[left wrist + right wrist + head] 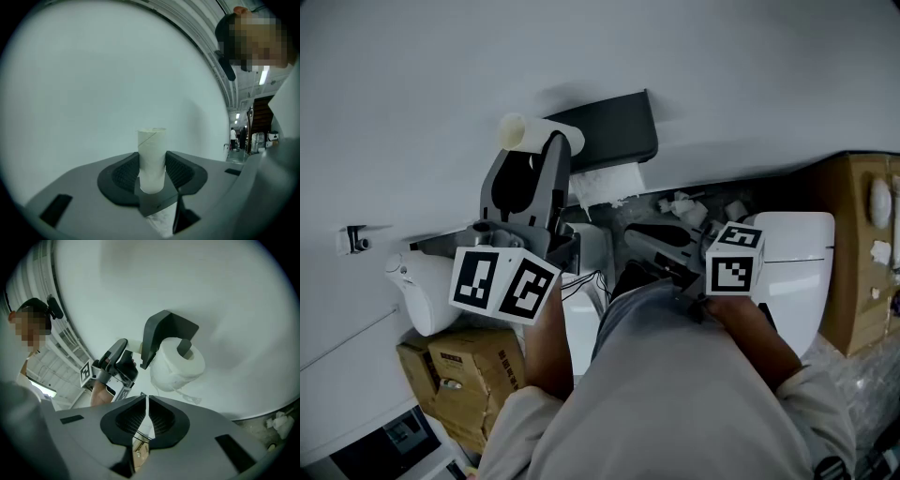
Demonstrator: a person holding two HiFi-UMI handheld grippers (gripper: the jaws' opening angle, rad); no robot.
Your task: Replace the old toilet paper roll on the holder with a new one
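**Item 1. Left gripper** [152, 174]
- The jaws are part-way closed and clamped on a bare cardboard tube [151, 147].
- The pads press on either side of the tube's lower half.
- In the left gripper view the tube stands out of the jaws toward 12 o'clock, with plain white wall [84, 75] behind it.
- In the head view the tube lies at 11 o'clock from the picture's centre. It is just beside the left end of the holder [164, 331]; whether the two touch cannot be judged.

**Item 2. Holder**
- It is dark grey, fixed to the wall, and has a hooded cover.
- In the right gripper view the left gripper and its marker cube show at the holder's 8 o'clock.

**Item 3. Toilet paper roll** [176, 366]
- The roll is full and white, and is mounted on the holder.
- It sits under the cover at the cover's 5 o'clock in the right gripper view.
- A thin ragged end hangs from its underside.

**Item 4. Right gripper** [147, 409]
- The jaws are brought together with only a hairline slit between the pads, and nothing is held.
- The roll stands at its 1 o'clock, apart from the jaws.

**Item 5. Surroundings** (head view)
- Cardboard boxes [464, 370] sit at 7 o'clock.
- Paper scraps [684, 203] lie at the foot of the wall at 1 o'clock.
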